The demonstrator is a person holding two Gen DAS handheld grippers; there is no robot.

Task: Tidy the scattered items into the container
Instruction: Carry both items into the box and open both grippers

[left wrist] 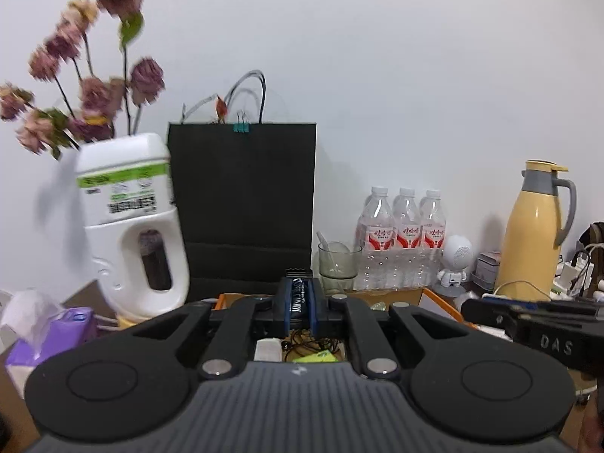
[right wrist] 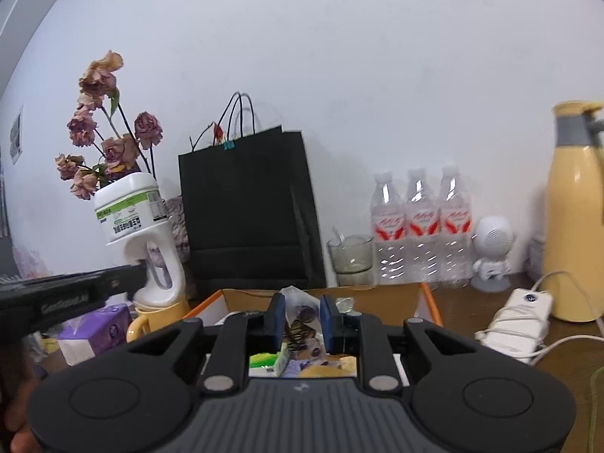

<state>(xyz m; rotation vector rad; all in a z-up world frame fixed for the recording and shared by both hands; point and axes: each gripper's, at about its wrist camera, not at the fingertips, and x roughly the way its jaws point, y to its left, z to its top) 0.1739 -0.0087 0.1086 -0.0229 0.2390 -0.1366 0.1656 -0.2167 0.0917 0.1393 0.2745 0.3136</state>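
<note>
My left gripper (left wrist: 299, 302) is shut on a dark blue candy packet (left wrist: 299, 275), whose crimped top end pokes out past the fingertips. It hangs over an orange-edged cardboard box (left wrist: 434, 300) that holds a green packet (left wrist: 315, 356), dark cables and a white item. In the right wrist view, my right gripper (right wrist: 304, 319) is shut on a clear plastic bag (right wrist: 297, 296) with something dark inside, above the same box (right wrist: 377, 291). Each gripper shows in the other's view, the right one (left wrist: 528, 321) at the right edge and the left one (right wrist: 75, 296) at the left.
Behind the box stand a black paper bag (right wrist: 249, 207), a white jug of dried flowers (right wrist: 139, 226), a glass cup (right wrist: 351, 256), three water bottles (right wrist: 421, 226), a white robot figure (right wrist: 490, 249) and a yellow flask (right wrist: 577, 226). A purple tissue pack (right wrist: 98, 328) lies left, a white charger (right wrist: 517, 317) right.
</note>
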